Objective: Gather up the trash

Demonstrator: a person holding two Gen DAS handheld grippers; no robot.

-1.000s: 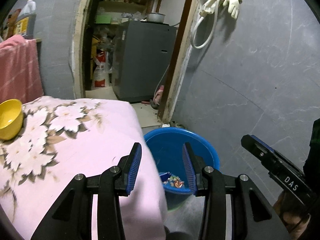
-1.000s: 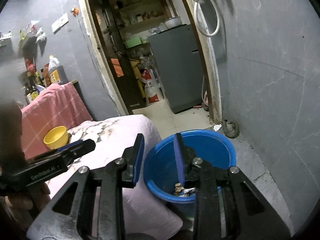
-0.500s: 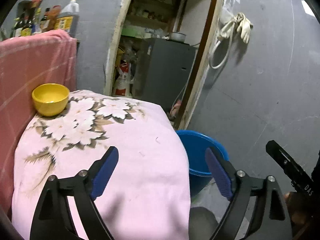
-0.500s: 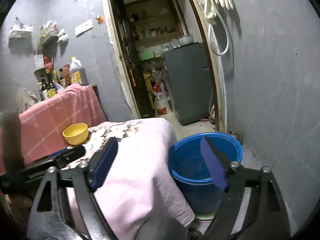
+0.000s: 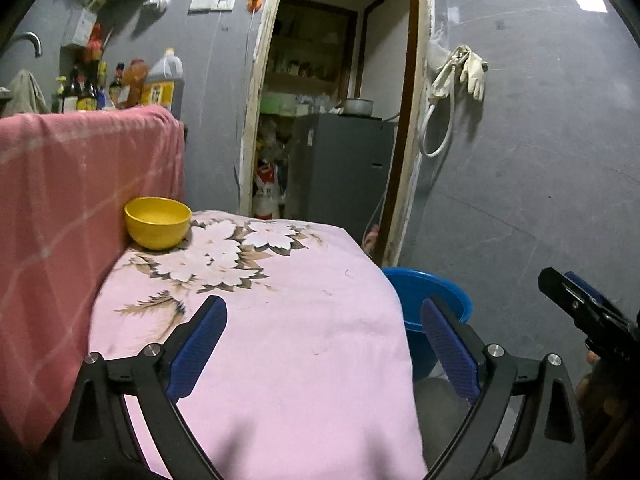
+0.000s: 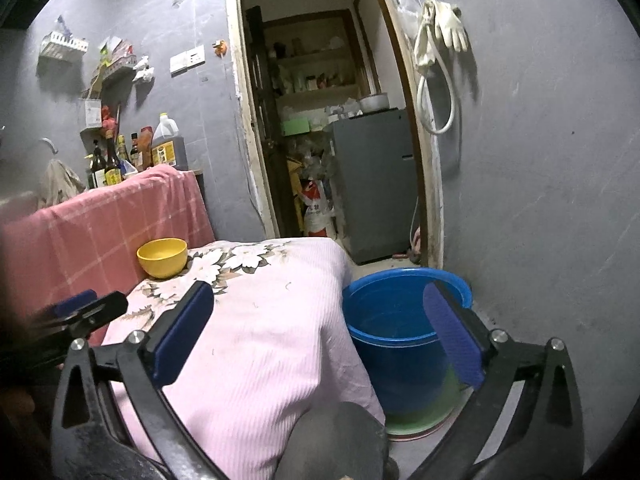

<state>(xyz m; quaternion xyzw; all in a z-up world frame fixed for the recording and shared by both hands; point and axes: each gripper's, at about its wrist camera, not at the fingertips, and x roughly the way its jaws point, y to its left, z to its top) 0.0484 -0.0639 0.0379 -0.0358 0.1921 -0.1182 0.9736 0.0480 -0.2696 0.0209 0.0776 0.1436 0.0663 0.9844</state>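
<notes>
Over the pink flowered cloth (image 5: 288,320) covering the bench, the left gripper (image 5: 324,344) is hovering with its jaws spread wide, having just been opening, and nothing is sitting between its blue pads (image 5: 198,350). Beside it, the right gripper (image 6: 316,336) is likewise standing wide, its jaws having just been opening, and it is carrying nothing. A blue bucket (image 6: 404,320) is standing on the floor just beside the bench's right edge, below the doorway; no trash is showing inside it from these angles. A yellow bowl (image 5: 157,222) is resting at the far left corner of the cloth, against a red checked cloth (image 5: 72,208). Rubber gloves (image 6: 452,28) are hanging on the grey wall.
</notes>
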